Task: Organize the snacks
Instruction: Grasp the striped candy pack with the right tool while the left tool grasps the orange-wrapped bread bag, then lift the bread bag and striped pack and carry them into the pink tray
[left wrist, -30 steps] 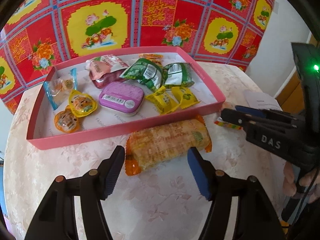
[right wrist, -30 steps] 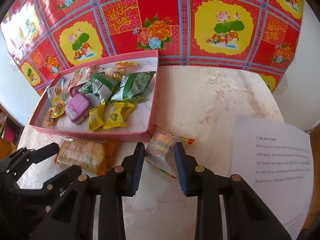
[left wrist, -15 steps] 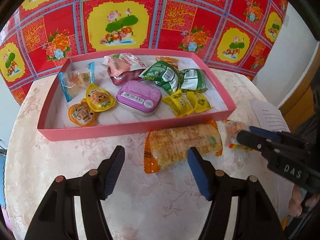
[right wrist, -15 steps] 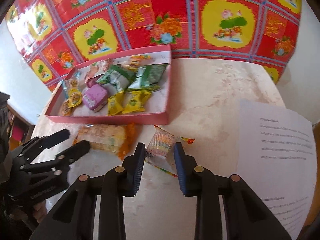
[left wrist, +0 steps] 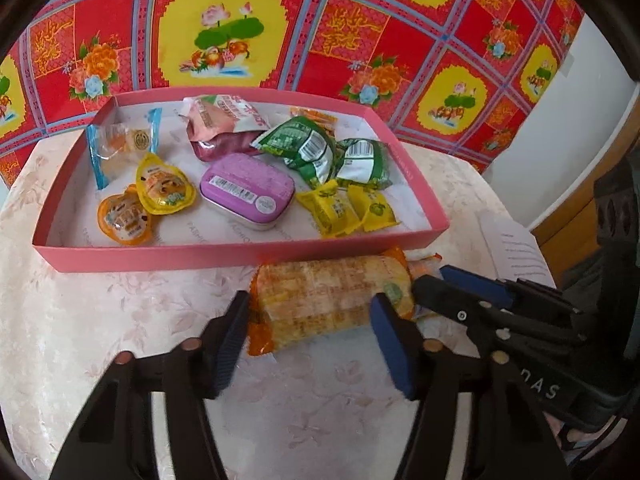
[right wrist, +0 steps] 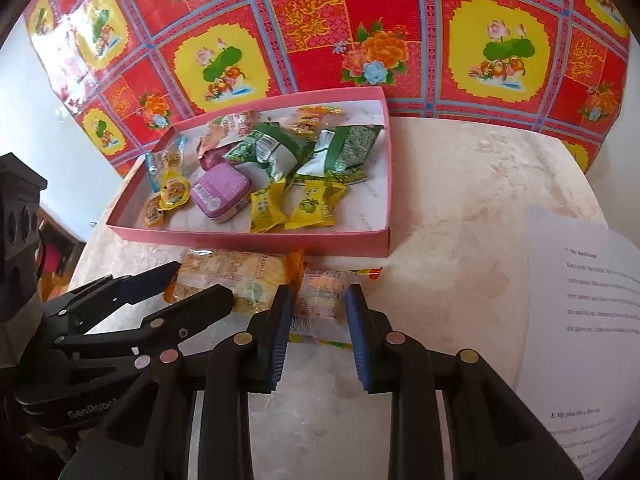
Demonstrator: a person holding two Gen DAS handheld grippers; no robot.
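My left gripper [left wrist: 308, 332] spread wide around long cracker pack [left wrist: 328, 300] on tabletop [left wrist: 80, 320], just beside pink tray [left wrist: 240, 254]. My right gripper [right wrist: 318, 320] spread around small candy pack [right wrist: 320, 296]. Squeeze gently, lift over tray wall.

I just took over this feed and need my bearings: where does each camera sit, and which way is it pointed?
Left wrist: on the left gripper, looking forward along its open fingers at the long orange snack pack before the pink tray; the right gripper enters from the right.
Right wrist: on the right gripper, facing the small clear candy packet; the left gripper shows at left.
Shared: tray, orange pack, printed sheet.
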